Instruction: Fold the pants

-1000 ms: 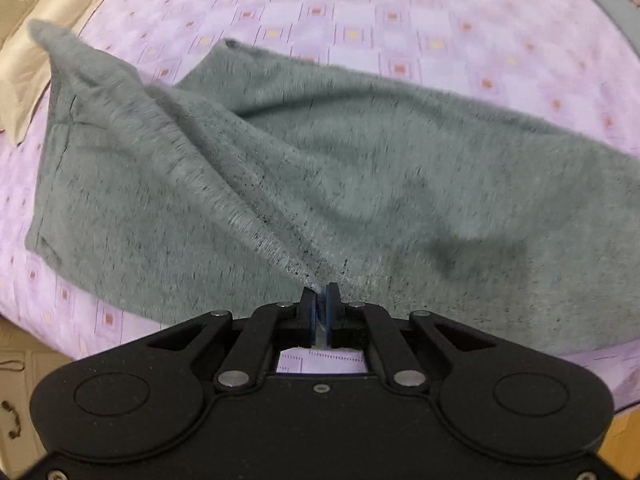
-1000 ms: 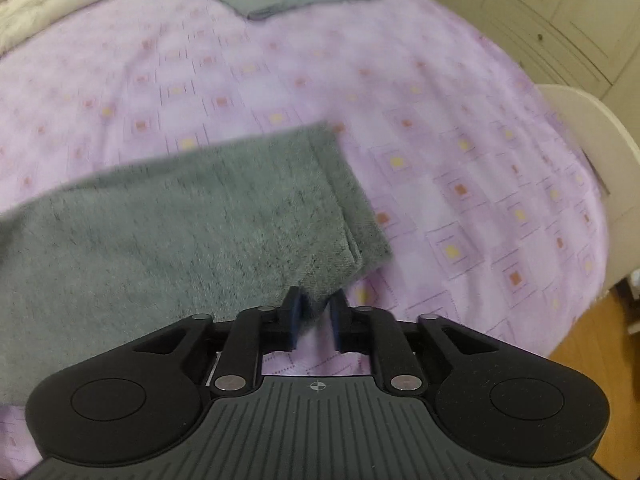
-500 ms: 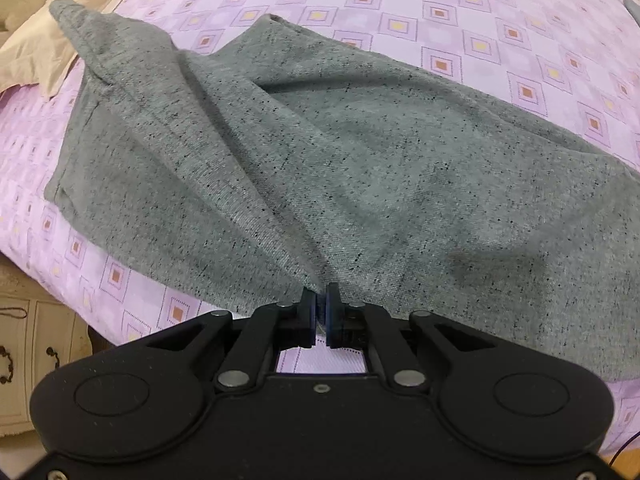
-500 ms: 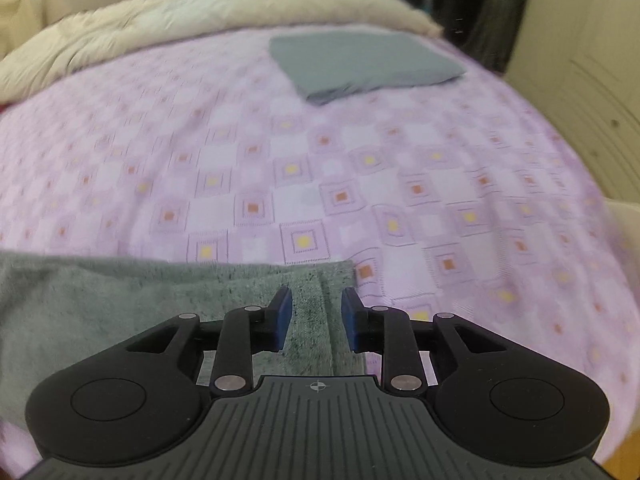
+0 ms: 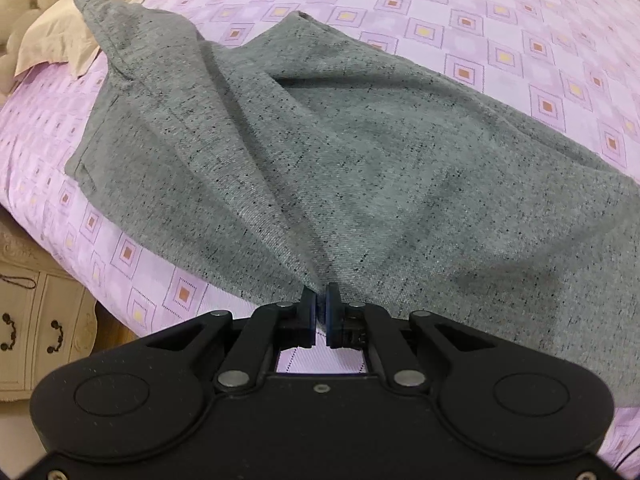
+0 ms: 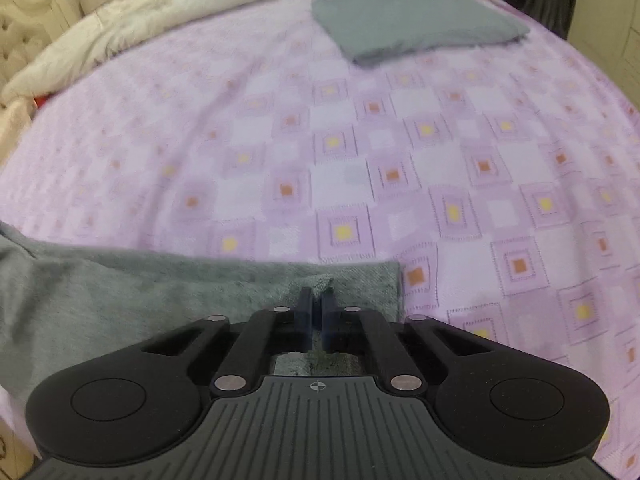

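Observation:
Grey speckled pants (image 5: 360, 160) lie spread on a purple patterned bedspread (image 5: 500, 32). My left gripper (image 5: 321, 300) is shut on the near edge of the pants, and the cloth rises in a ridge from its tips toward the far left corner. In the right wrist view my right gripper (image 6: 318, 298) is shut on a pinch of the pants (image 6: 140, 300) near the leg end, whose hem lies just right of the tips.
A folded grey garment (image 6: 412, 24) lies at the far side of the bed. A cream quilt (image 6: 160, 24) runs along the far edge. A beige pillow (image 5: 52, 36) and a cream drawer cabinet (image 5: 36, 320) are at the left. The bed edge is close to me.
My right gripper was open over the leg end and has shut on the cloth. The left gripper kept its hold and the ridge in the pants has grown taller.

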The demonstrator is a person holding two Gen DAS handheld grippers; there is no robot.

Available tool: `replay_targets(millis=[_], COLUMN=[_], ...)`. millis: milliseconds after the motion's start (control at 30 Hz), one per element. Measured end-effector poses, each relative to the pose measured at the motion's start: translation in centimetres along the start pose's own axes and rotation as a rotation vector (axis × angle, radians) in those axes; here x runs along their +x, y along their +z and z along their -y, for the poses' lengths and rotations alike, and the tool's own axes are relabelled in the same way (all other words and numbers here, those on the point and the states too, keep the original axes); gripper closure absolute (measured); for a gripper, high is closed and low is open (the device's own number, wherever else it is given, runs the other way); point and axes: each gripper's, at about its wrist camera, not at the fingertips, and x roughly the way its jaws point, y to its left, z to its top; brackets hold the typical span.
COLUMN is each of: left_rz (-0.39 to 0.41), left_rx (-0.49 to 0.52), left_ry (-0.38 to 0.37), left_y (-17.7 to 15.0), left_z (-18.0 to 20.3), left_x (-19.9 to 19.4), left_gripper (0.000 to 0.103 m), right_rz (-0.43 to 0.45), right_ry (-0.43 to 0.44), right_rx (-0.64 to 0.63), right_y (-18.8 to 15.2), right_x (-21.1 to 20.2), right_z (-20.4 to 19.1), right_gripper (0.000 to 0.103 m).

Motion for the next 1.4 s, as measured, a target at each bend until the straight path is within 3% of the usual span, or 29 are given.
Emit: replay_targets(millis=[100,167,300,400,500,600,733,867,967,1133,1267,1400], left_rz=[0.033,0.047,0.035,0.009,-0.012,-0.022,-0.038,-0.031,0.0,0.088,0.118,0.114], left_rx=[-0.034,-0.045,-0.009,-0.013,-0.021,-0.002,0.02,0.036,0.057,0.033,-0.014,0.016], left_ry=[-0.017,-0.049,-0.024,-0.007,-0.003,0.001,-0.008,-0.034,-0.042,0.0,0.016,0.037], left_y=[-0.1,-0.3,-0.7,-1.0,-1.3,-1.5,-1.7,-2.3,-2.3,-0.3,2.4,4.8], left_z=[-0.2,0.0,1.5,1.8,1.5,1.4,1.3,0.7,-0.7,-4.1,-7.2,-9.5], left_x=[-1.1,-1.7,-1.2,-0.5,-0.1,0.0,-0.5,-1.7,-2.6,-3.3,-1.9,0.5], left_gripper=[0.096,0.095,0.094,0.094,0.09,0.086,0.085,0.085,0.085,0.085,0.085,0.085], right_rz=[0.048,0.02,-0.042,-0.035,0.029,0.106,0.129,0.033,-0.104,-0.021,0.049,0.061], right_ry=[-0.092,-0.155,-0.144,-0.165,-0.227,-0.197,-0.112,-0.076,-0.181,-0.2,-0.137,-0.062], right_rx=[-0.035,-0.03,-0.022,-0.033,-0.081,-0.142,-0.22,-0.266,-0.246,-0.228,-0.262,-0.279], right_y=[0.3,0.1,-0.4,-0.3,0.0,0.0,-1.4,-3.3,-4.6,-4.0,-3.0,-2.6], right_x=[-1.3,-0.3,1.5,1.2,-0.5,-2.5,-3.4,-1.8,0.3,-1.7,-2.8,-2.6], right_z=[0.1,0.7,1.1,1.1,0.5,-1.0,-3.5,-4.6,-4.1,-6.7,-11.6,-17.5], right_gripper=[0.099,0.099,0.099,0.095,0.092,0.092,0.091,0.091,0.091,0.091,0.091,0.091])
